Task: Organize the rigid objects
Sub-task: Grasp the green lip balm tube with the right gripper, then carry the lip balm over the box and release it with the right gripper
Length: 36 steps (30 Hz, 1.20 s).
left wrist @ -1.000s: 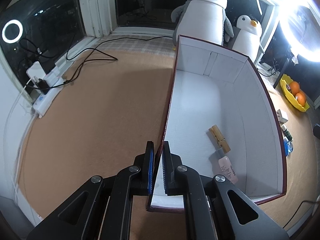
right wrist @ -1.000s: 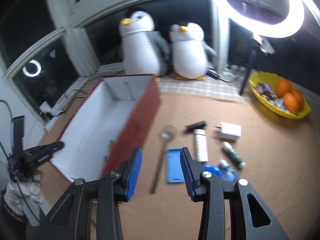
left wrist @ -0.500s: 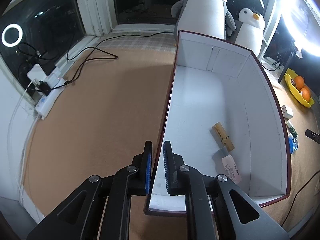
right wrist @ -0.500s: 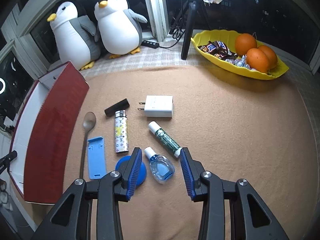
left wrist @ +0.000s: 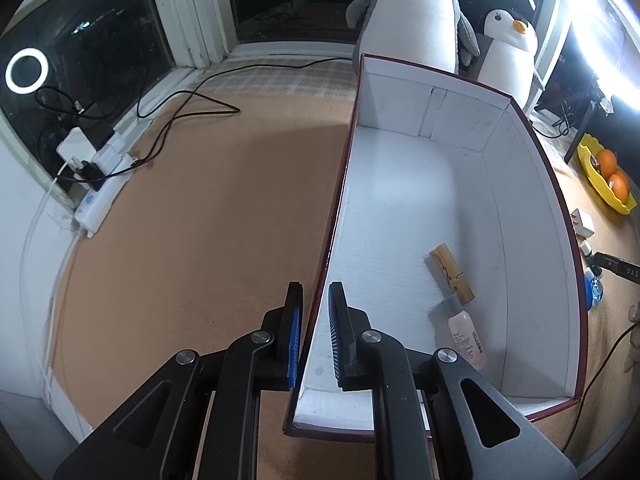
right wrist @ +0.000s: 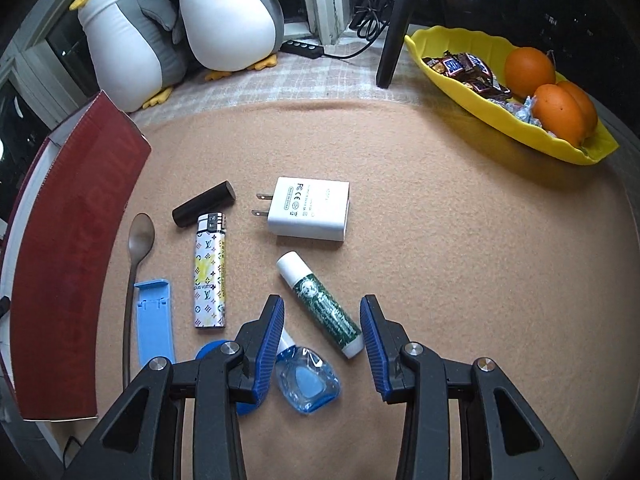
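Left gripper (left wrist: pixel 314 336) straddles the box (left wrist: pixel 532 216) wall, jaws narrow, just eased slightly apart. Right gripper (right wrist: pixel 322 338) hovers, jaws apart and empty, over the green tube (right wrist: pixel 320 304) on the mat.

Ring light (left wrist: pixel 608 28) glare, dark windows, fisheye-bent edges.

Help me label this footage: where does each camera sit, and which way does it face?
Left wrist: on the left gripper, aimed steeply down; its jaws straddle the box wall.
Right wrist: on the right gripper, aimed down at the green tube between open jaws.
Shared: the box, both penguins, the yellow tray, the charger.
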Available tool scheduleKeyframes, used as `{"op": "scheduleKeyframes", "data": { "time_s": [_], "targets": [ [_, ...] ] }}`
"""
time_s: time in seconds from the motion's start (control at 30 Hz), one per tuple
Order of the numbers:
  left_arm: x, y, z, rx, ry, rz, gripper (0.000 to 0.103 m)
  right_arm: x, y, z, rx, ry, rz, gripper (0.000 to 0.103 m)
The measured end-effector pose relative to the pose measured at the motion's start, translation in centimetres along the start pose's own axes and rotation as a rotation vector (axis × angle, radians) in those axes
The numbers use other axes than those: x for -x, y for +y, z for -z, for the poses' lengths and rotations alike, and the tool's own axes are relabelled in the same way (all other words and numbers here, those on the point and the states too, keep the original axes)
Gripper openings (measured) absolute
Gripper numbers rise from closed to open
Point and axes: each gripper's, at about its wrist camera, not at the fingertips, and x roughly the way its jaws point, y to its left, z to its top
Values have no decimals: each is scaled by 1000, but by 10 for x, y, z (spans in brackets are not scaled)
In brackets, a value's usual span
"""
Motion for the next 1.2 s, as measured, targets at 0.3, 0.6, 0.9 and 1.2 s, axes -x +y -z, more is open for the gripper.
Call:
{"op": "scheduleKeyframes", "data": {
  "time_s": [0.3,0.6,0.9,1.2],
  "targets": [
    [-1,-1,0,2,7,-3,16,-16,5,-5,44,36,11,27],
    [-1,-2,1,7,4,3,16,-19,3,-4,23,40,17,15],
    [3,1,2,14,-15,15,16,14,7,0,8,-31,24,14],
    [10,7,5,29,-41,30,15,70,49,2,63,-139,-26,14]
  ]
}}
